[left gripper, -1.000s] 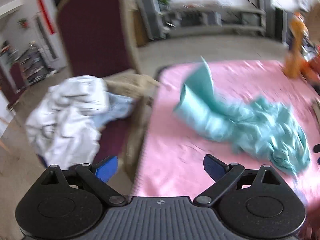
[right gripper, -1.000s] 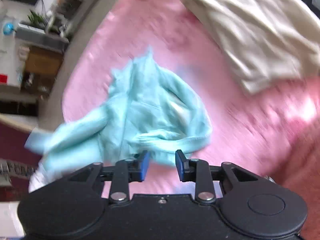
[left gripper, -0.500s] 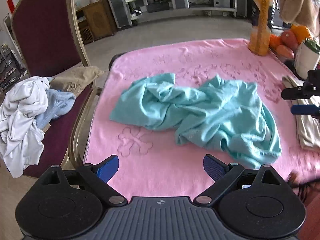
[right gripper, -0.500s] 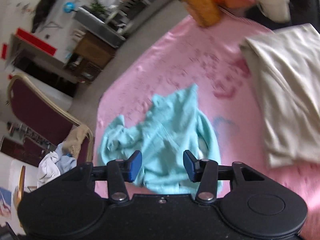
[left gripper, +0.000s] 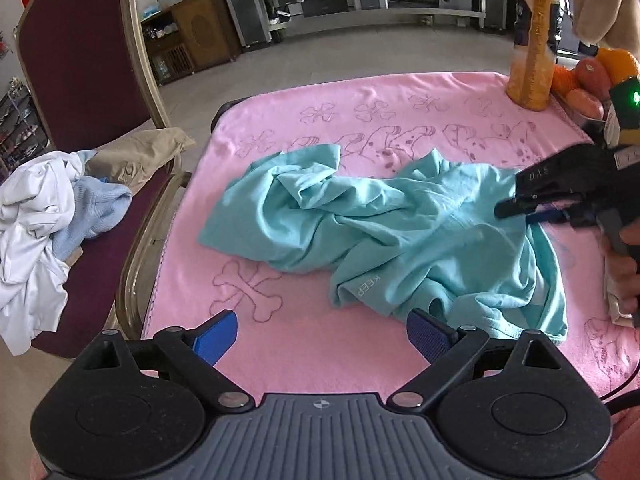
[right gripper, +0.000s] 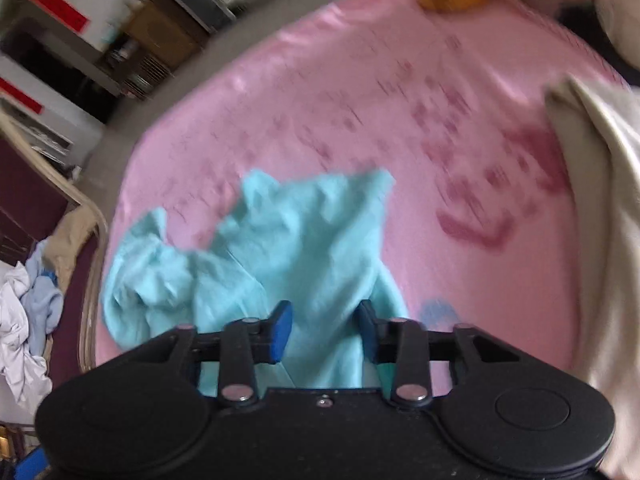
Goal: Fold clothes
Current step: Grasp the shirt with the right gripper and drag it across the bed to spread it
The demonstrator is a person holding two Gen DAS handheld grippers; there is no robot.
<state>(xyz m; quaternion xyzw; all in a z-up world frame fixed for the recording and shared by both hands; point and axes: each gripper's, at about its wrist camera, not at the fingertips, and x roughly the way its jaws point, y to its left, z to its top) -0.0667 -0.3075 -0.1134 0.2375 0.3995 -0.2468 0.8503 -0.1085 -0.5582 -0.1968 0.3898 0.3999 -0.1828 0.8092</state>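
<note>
Right gripper (left gripper: 516,211) has come down from the table's right edge onto the teal shirt (left gripper: 384,236).
Its jaws stand apart astride the cloth; the left gripper (left gripper: 322,334) hovers wide open, while the shirt lies crumpled on the pink towel (left gripper: 304,344).
</note>
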